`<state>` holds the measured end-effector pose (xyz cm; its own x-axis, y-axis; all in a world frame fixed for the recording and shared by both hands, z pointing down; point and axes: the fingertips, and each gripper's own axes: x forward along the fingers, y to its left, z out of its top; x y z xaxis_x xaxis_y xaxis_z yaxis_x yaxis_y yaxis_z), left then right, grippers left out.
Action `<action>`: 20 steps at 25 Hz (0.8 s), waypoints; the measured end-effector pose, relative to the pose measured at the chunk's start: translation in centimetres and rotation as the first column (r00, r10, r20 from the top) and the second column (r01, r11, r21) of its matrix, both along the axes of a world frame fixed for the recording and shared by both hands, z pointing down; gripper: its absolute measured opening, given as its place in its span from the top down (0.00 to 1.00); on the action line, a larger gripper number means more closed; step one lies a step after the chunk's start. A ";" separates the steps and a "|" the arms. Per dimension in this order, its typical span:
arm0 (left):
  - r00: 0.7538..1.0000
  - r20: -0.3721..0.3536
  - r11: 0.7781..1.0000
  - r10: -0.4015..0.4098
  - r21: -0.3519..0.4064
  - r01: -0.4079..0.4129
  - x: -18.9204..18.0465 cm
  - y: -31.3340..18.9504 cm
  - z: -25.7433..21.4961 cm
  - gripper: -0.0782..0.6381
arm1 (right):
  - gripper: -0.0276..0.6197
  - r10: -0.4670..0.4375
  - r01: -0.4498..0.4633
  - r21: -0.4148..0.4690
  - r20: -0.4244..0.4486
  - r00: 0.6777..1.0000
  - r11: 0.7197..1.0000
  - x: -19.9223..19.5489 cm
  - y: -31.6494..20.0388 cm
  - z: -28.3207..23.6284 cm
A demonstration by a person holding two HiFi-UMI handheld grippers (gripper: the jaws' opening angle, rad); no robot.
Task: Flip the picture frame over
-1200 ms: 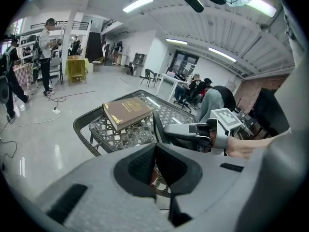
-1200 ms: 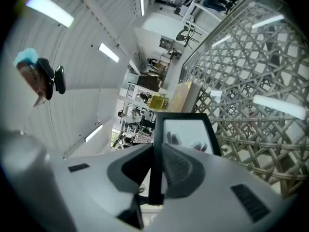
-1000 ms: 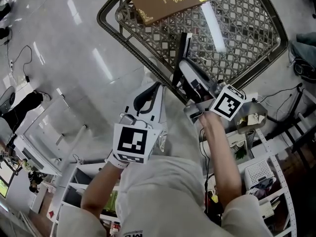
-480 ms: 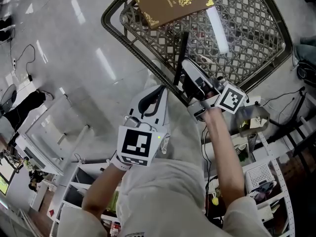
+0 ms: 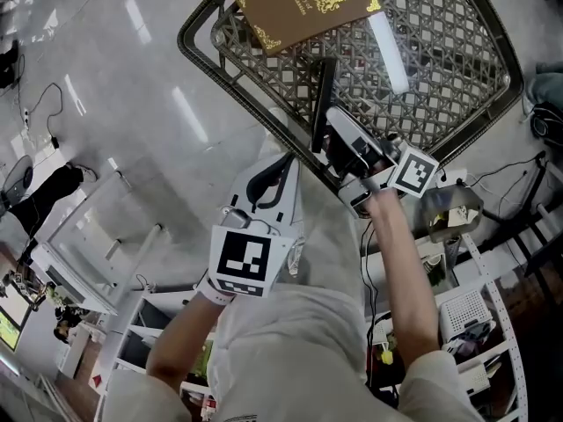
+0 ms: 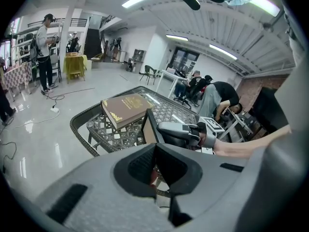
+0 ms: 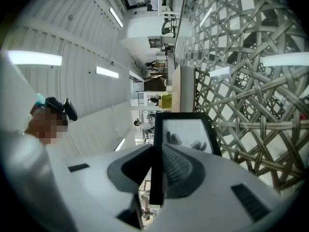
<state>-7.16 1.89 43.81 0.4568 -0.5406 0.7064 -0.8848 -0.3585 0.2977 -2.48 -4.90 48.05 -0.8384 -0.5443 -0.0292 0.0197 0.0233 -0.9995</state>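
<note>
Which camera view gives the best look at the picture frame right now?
The right gripper view. The picture frame sits at the centre, glass face and black border visible, with its edge clamped in the right hand-held gripper. The head view shows the frame edge-on over the lattice table. The left gripper view shows only its tan side.
</note>
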 end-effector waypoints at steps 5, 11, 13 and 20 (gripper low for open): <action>1.000 -0.003 1.000 0.012 -0.004 -0.012 0.5 0.1 0.2 0.86 | 0.84 0.007 -0.007 -0.001 0.012 1.000 1.000 0.8 0.1 0.2; 1.000 0.001 1.000 0.022 -0.007 -0.022 0.9 0.4 0.3 0.86 | 0.84 0.044 -0.044 -0.011 0.047 0.998 0.999 2.1 0.0 0.2; 1.000 0.001 1.000 0.024 -0.007 -0.024 1.1 0.4 0.3 0.86 | 0.84 0.066 -0.064 -0.026 0.074 0.995 0.998 2.6 0.0 0.3; 1.000 0.001 1.000 0.030 -0.007 -0.030 1.9 0.7 0.2 0.86 | 0.84 0.119 -0.115 -0.046 0.099 0.988 0.992 4.5 -0.1 0.6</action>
